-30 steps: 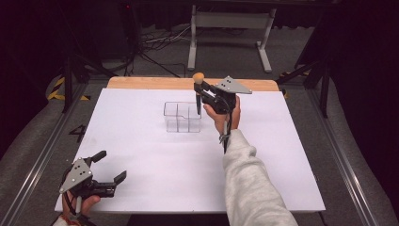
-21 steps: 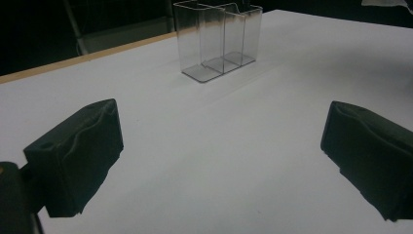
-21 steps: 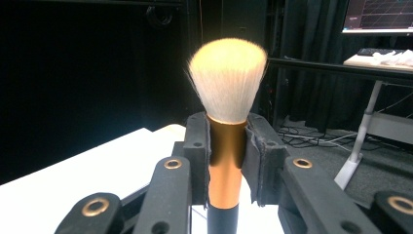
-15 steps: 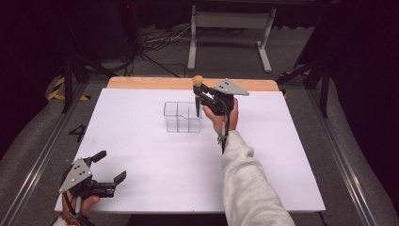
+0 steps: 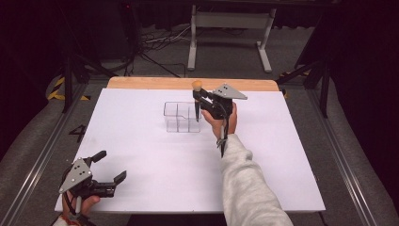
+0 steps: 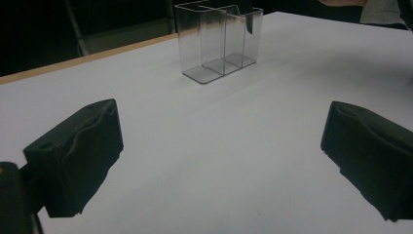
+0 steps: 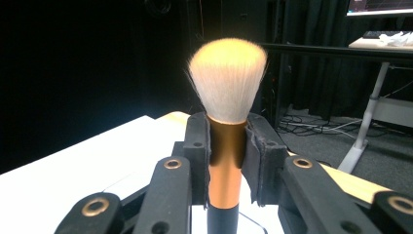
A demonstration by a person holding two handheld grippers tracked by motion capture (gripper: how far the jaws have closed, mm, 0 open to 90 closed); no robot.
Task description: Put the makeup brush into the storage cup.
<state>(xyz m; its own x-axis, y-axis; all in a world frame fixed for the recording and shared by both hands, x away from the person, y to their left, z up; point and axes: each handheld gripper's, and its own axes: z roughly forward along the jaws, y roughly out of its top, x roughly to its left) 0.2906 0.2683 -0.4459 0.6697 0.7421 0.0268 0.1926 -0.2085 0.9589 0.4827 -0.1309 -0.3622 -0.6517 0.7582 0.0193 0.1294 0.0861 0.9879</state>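
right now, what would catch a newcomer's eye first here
The makeup brush stands out: it is held upright, bristles up, clamped in the right gripper just above the clear divided organizer at the far middle of the white table. Near the front left corner, the left gripper waits with its jaws apart.

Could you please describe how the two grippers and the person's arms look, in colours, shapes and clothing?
Both tools are black. The left gripper and the right gripper each carry a grey three-cornered plate on top. Their jaws are blocky black pads, set on arms with brass-coloured rivets. A dark cable trails from the right one. The right arm wears a light grey sleeve.
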